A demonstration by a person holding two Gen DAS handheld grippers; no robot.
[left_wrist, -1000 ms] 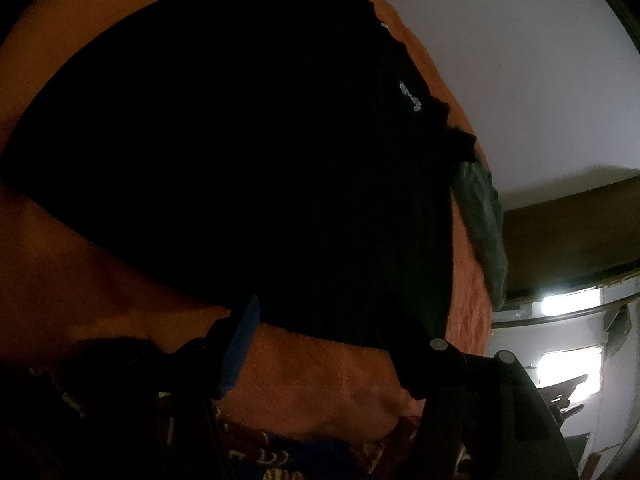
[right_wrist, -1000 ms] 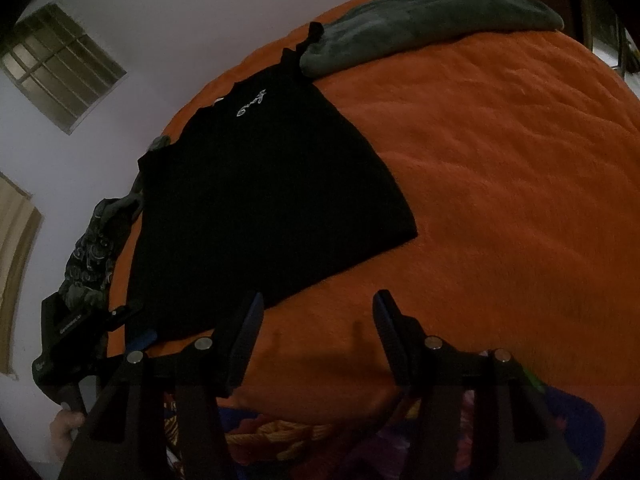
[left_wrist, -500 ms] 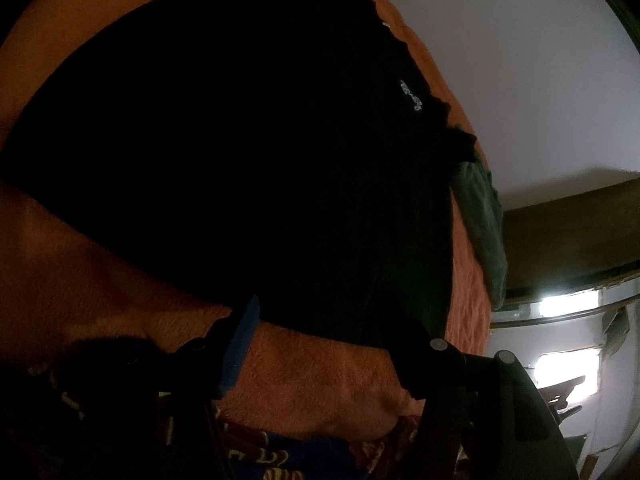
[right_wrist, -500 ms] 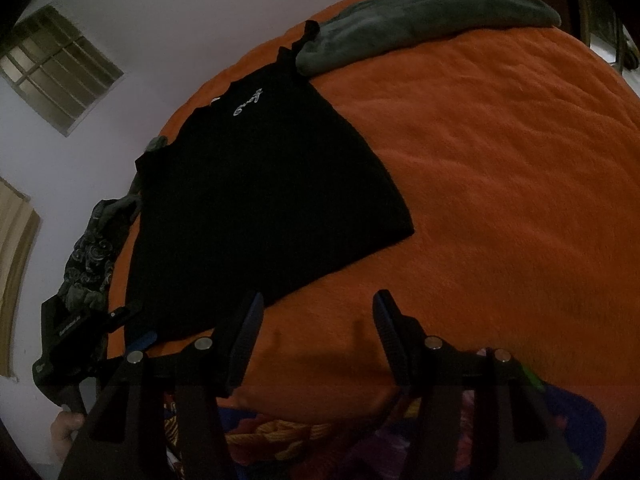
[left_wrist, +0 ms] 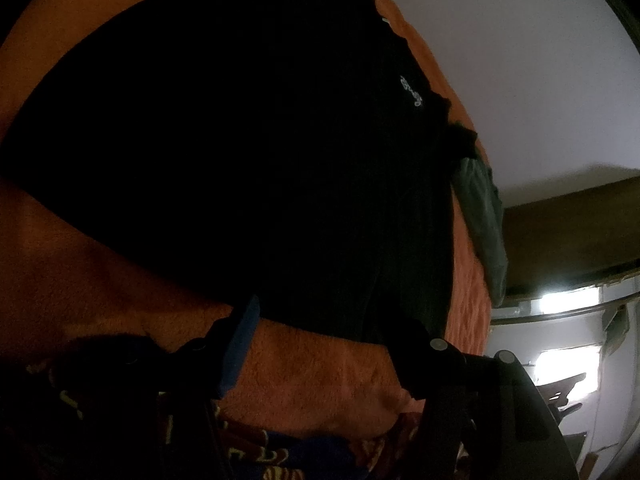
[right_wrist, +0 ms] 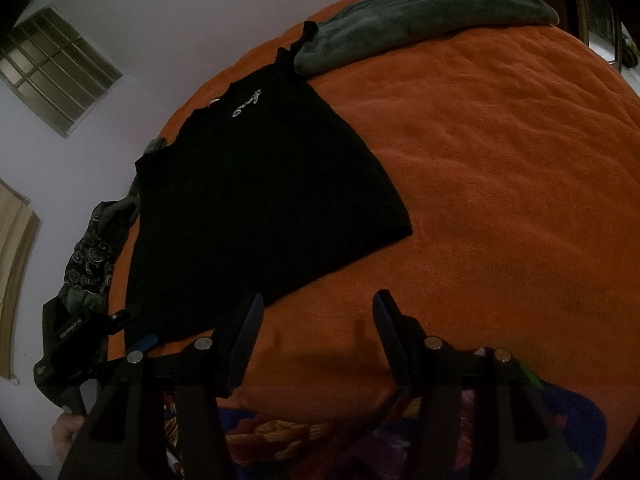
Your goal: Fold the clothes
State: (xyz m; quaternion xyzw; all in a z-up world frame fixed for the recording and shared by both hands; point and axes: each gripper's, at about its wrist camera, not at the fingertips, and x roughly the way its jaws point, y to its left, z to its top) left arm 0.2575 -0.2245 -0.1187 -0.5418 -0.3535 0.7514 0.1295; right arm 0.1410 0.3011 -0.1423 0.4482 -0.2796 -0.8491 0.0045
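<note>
A black top (right_wrist: 256,200) with small white lettering (right_wrist: 246,106) lies flat on the orange blanket (right_wrist: 500,168). It fills most of the left wrist view (left_wrist: 240,140). My left gripper (left_wrist: 324,328) is open and empty, its fingertips at the top's near hem. It also shows at the lower left of the right wrist view (right_wrist: 136,346). My right gripper (right_wrist: 318,312) is open and empty, just above the blanket in front of the hem; its left finger overlaps the hem edge.
A folded grey-green garment (right_wrist: 420,28) lies at the far edge of the blanket, also in the left wrist view (left_wrist: 484,220). A patterned dark cloth (right_wrist: 88,264) lies bunched at the left. A colourful printed sheet (right_wrist: 288,436) shows under the blanket's near edge.
Both views have shifted only slightly; the grippers stay open and hover in nearly the same spots at the hem.
</note>
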